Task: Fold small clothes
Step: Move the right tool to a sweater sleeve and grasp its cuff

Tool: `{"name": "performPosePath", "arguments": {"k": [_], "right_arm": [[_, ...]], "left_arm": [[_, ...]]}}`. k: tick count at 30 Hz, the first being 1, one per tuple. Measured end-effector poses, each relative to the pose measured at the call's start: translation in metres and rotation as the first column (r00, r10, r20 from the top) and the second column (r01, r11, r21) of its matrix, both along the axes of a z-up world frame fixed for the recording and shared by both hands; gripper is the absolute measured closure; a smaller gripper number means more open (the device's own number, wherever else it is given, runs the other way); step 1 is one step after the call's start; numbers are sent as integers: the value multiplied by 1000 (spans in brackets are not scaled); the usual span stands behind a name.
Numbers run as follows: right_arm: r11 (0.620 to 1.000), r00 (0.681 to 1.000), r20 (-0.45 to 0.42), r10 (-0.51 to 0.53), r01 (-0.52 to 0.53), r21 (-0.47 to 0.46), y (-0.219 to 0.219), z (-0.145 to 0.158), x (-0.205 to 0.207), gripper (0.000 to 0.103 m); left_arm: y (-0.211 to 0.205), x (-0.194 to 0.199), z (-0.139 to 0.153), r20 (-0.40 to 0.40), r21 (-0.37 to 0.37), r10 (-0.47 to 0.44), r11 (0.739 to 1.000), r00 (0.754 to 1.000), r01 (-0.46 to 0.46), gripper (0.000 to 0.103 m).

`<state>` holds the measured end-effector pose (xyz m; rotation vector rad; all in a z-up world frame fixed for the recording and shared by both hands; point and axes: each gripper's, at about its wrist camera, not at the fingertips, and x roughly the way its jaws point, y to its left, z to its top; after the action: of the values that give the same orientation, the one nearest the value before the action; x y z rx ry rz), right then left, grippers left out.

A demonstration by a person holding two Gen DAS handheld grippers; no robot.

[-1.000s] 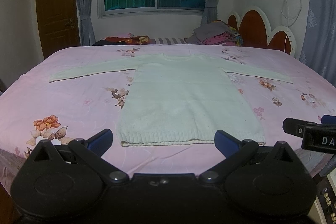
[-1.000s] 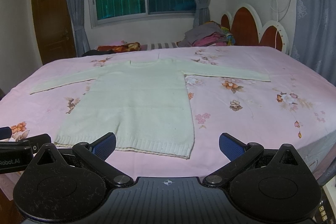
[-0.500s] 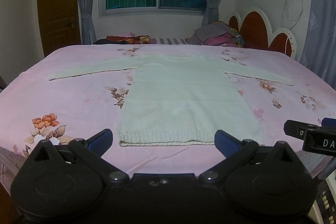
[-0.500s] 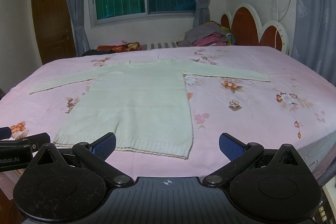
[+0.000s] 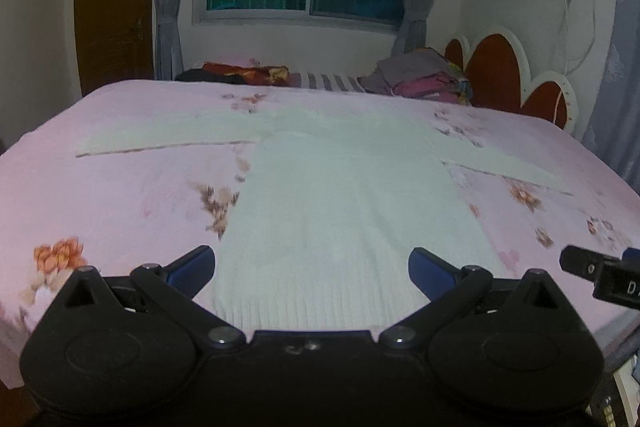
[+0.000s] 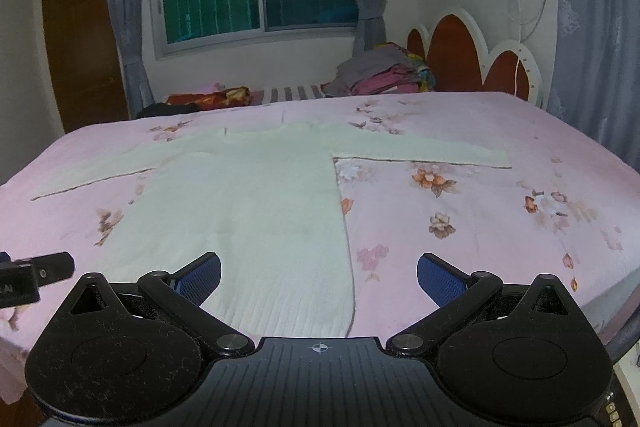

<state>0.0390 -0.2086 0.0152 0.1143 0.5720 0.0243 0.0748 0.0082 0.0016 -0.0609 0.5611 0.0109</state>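
A small cream knit sweater (image 5: 340, 203) lies flat on the pink floral bed (image 5: 120, 203), both sleeves spread out sideways, ribbed hem nearest me. It also shows in the right wrist view (image 6: 256, 203). My left gripper (image 5: 312, 267) is open and empty, its blue fingers straddling the hem just above it. My right gripper (image 6: 320, 273) is open and empty over the hem's right corner. Each gripper's tip shows at the edge of the other's view.
A pile of folded clothes (image 5: 420, 77) and dark and red bedding (image 5: 244, 73) lie at the bed's far side. A red and white headboard (image 5: 512, 79) stands on the right. A window, curtains and a brown door are behind. The bed's near edge is just below the grippers.
Both grippers have moved forward toward the sweater's hem, which now sits between their fingers. The sweater has not moved.
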Motion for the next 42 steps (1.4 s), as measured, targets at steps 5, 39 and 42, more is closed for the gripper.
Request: {"name": "performPosePath", "arguments": {"k": [5, 39, 42], "right_arm": [[999, 999, -13, -41, 41, -3, -8, -4, 45, 0], [888, 905, -57, -421, 424, 179, -250, -48, 294, 1], [869, 891, -81, -447, 454, 198, -287, -64, 317, 28]], "left_arm": [[8, 43, -1, 2, -29, -29, 999, 1000, 29, 0], [-57, 292, -45, -126, -24, -50, 999, 991, 47, 0], [-73, 307, -50, -136, 7, -28, 1000, 990, 29, 0]]}}
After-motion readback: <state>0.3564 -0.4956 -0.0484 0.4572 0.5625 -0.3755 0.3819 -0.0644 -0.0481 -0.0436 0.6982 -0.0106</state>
